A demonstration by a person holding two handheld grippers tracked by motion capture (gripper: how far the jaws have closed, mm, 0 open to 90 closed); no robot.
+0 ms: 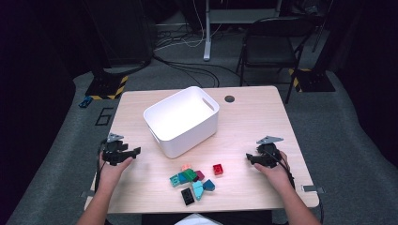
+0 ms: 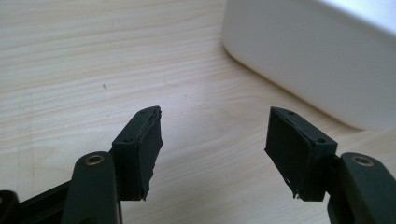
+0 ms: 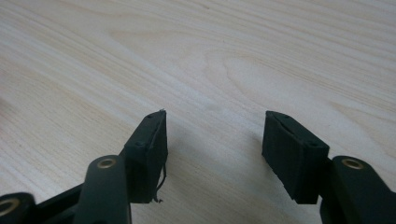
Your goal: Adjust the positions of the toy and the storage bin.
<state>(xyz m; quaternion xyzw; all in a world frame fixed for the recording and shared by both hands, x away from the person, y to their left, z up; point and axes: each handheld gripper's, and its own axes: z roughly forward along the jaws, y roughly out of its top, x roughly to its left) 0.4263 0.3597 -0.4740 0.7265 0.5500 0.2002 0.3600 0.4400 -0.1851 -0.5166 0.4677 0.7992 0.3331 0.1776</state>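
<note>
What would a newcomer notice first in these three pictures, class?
A large white bin stands empty in the middle of the wooden table. Near the front edge lies a small heap of coloured toy bricks, one red brick slightly apart. The left tool and right tool flank them, open and empty.

One white bin [image 1: 182, 123] stands on the surface [image 1: 253, 126]. Near it lie about eight small bricks: one red [image 1: 218, 169], one black [image 1: 187, 196], one pink [image 1: 187, 167], one maroon [image 1: 200, 175], and roughly four green, teal or blue [image 1: 197, 187]. Two tongs, left [image 1: 126, 154] and right [image 1: 256, 159].

table [image 1: 253, 126]: light wood | on it: white bin [image 1: 182, 121], toy bricks [image 1: 195, 180]
</note>
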